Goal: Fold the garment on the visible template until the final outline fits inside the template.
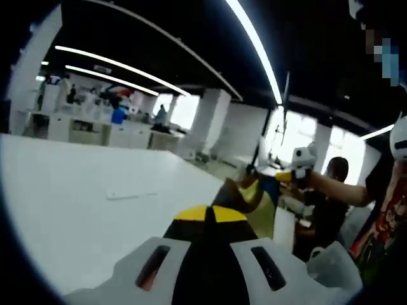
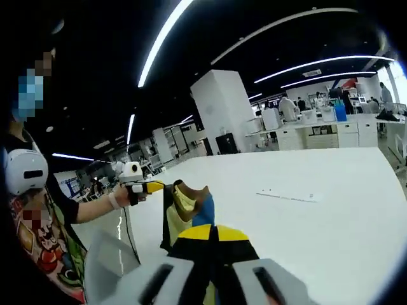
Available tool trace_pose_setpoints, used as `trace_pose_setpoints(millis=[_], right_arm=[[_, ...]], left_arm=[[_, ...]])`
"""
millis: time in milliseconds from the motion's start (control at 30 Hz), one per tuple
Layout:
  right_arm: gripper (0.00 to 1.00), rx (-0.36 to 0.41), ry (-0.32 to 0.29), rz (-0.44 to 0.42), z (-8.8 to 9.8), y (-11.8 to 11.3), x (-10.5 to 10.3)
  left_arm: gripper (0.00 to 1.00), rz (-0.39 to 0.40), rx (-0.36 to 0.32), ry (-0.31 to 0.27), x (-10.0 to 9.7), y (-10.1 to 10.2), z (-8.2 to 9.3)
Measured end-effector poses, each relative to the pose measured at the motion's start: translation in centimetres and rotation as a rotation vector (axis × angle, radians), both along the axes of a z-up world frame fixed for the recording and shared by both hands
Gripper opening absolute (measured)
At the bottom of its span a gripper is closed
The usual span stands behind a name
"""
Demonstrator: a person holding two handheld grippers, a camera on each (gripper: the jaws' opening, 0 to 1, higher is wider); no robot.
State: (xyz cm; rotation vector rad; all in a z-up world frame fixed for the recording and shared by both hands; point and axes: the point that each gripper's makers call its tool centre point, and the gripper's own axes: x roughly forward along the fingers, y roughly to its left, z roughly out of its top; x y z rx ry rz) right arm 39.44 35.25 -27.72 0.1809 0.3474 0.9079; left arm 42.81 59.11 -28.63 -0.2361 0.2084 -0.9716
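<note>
1. Both claws are clenched on the garment (image 1: 257, 197): the left gripper (image 1: 210, 215) has its yellow-tipped jaws pressed together over dark cloth, and the right gripper (image 2: 213, 234) pinches another edge the same way.
2. From the left gripper view, the right gripper appears across the way, yellow at its tip, with cloth hanging between the two.
3. From the right gripper view, the left gripper (image 2: 152, 187) sits in the person's hand (image 2: 121, 197), and the garment (image 2: 187, 213) sags below it.
4. The garment is held up in the air, stretched between the two grippers above the near edge of the white table (image 1: 76, 203); it is not lying flat.
5. My reading: this is the lift-and-spread step, before any fold is laid down.
6. A thin pale line (image 2: 286, 196) lies on the table (image 2: 318, 229); it may be part of the template, though I cannot tell.
7. The next move likely calls for lowering the cloth flat onto the table, keeping both pinches even so it does not bunch.
8. The fabric looks soft and limp, in black, yellow and blue panels, draping in loose folds; the tabletop is smooth, matte and white.
</note>
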Motion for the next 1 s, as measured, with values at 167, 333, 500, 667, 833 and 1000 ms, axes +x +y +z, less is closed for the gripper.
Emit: trace_pose_setpoints(millis=[167,333,500,667,833,1000], right_arm=[[0.00,-0.003,-0.062,0.010,2.4,0.4,2.1],[0.00,0.023,-0.088,-0.022,4.0,0.1,4.8],[0.00,0.010,-0.087,-0.082,3.9,-0.3,8.3],[0.00,0.004,-0.051,-0.118,2.3,-0.1,11.0],[0.00,-0.042,0.032,-0.148,-1.6,-0.6,14.7],[0.00,-0.105,0.111,-0.173,-6.4,-1.3,18.4]], left_arm=[[0.00,0.019,-0.014,-0.048,1.7,0.2,2.0],[0.00,0.055,-0.020,-0.067,4.4,0.6,3.1],[0.00,0.104,-0.023,-0.089,7.3,0.6,3.6],[0.00,0.155,0.008,-0.046,11.1,0.4,1.3],[0.00,0.179,0.046,0.014,15.0,0.2,-2.5],[0.00,0.176,0.110,0.083,17.1,-0.6,-6.8]])
